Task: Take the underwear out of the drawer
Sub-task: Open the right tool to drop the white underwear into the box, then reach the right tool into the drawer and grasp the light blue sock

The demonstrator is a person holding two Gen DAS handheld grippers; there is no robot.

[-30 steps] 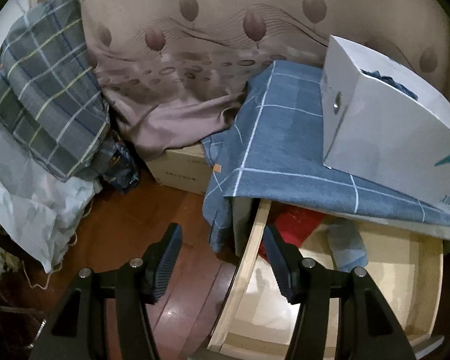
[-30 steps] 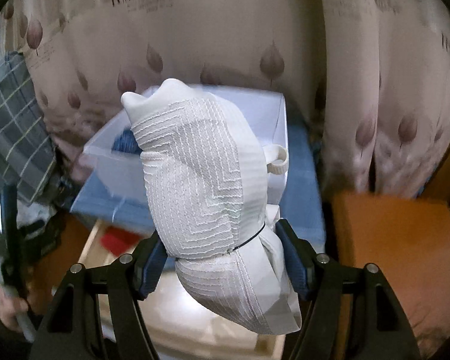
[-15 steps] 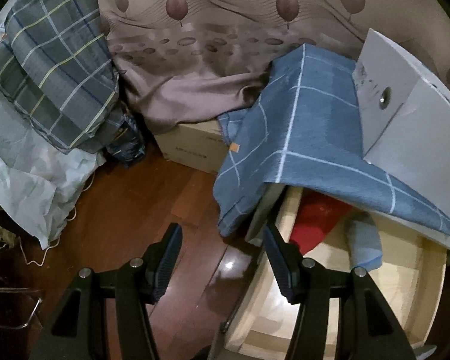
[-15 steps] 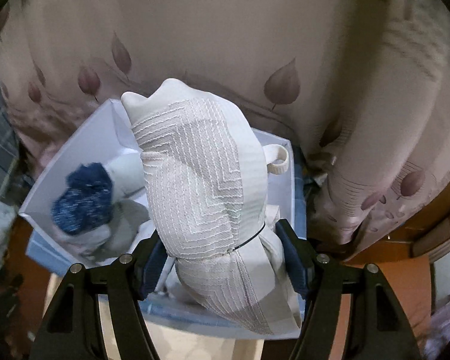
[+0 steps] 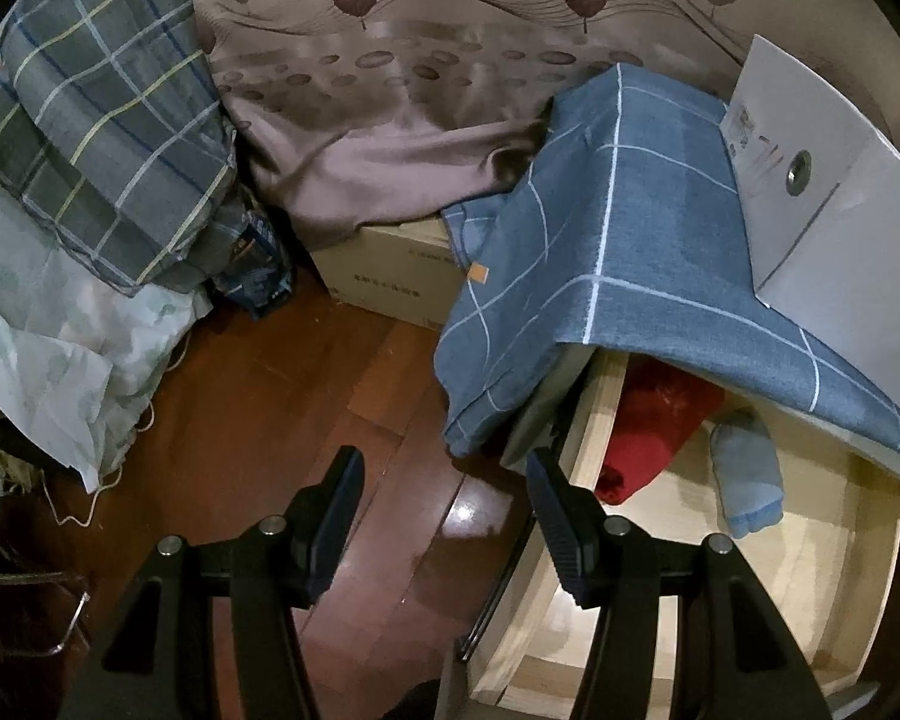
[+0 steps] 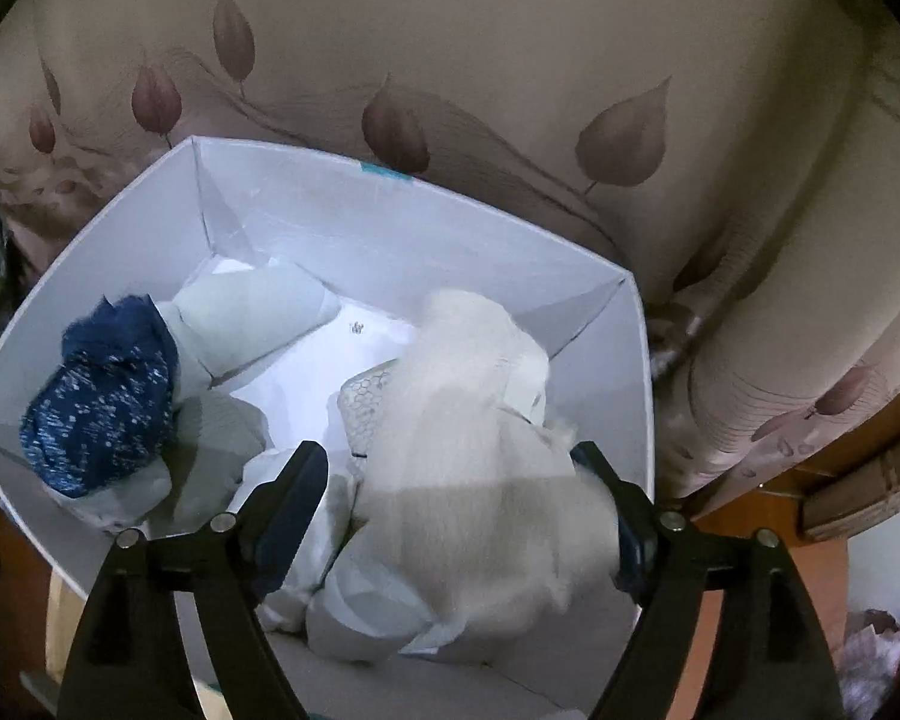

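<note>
In the right wrist view my right gripper (image 6: pixel 450 453) hovers over an open white box (image 6: pixel 390 222). Its jaws are opening. A white ribbed underwear bundle (image 6: pixel 468 420) shows blurred between them, slipping down into the box with the left pad clear of it. A dark blue speckled roll (image 6: pixel 102 402) and a pale roll (image 6: pixel 246 324) lie inside too. In the left wrist view my left gripper (image 5: pixel 444 462) is open and empty, above the floor by the left rim of the pulled-out wooden drawer (image 5: pixel 594 438). A red garment (image 5: pixel 654 426) and a light blue roll (image 5: pixel 747 480) lie in the drawer.
A blue checked cloth (image 5: pixel 630 240) covers the cabinet top and carries the white box (image 5: pixel 822 228). A cardboard box (image 5: pixel 390 276) stands behind it under a leaf-print curtain (image 5: pixel 390 90). Plaid bedding (image 5: pixel 102 138) piles up at left, over the wooden floor (image 5: pixel 282 396).
My right gripper swung over the white box and its jaws spread; the white bundle left the grip and dropped toward the box. My left gripper shifted a little earlier on, then held still.
</note>
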